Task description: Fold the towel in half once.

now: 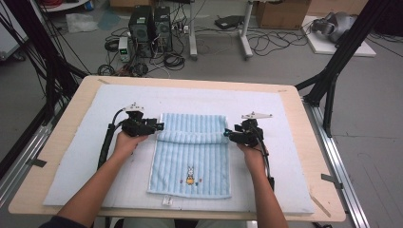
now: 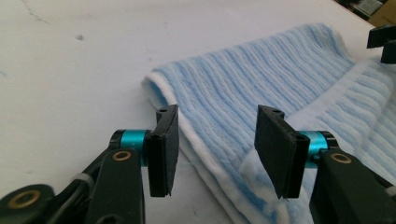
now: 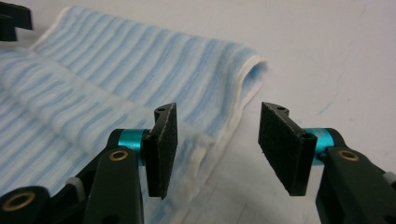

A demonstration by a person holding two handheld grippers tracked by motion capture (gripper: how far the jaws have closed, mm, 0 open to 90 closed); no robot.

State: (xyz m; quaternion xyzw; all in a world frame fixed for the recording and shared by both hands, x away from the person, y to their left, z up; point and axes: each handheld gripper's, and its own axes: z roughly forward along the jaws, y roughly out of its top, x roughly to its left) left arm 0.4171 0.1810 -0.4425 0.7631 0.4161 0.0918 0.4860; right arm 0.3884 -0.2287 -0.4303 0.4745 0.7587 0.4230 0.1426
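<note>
A light blue striped towel (image 1: 190,161) with a small rabbit motif lies flat on the white mat, its far end folded back toward the person. My left gripper (image 1: 159,127) sits at the left end of the fold, jaws open. In the left gripper view, the towel's white hem (image 2: 201,144) runs under the gap of the left gripper (image 2: 217,149) without the pads pressing it. My right gripper (image 1: 227,134) stands open at the fold's right end. The right gripper view has the towel (image 3: 116,70) and its hem lying below and left of the right gripper (image 3: 217,149).
The white foam mat (image 1: 71,156) covers a wooden table (image 1: 313,118). A small white tag (image 1: 166,200) lies at the towel's near edge. Black frame poles (image 1: 332,71) stand at both far corners, with computers (image 1: 149,26) and cables on the floor behind.
</note>
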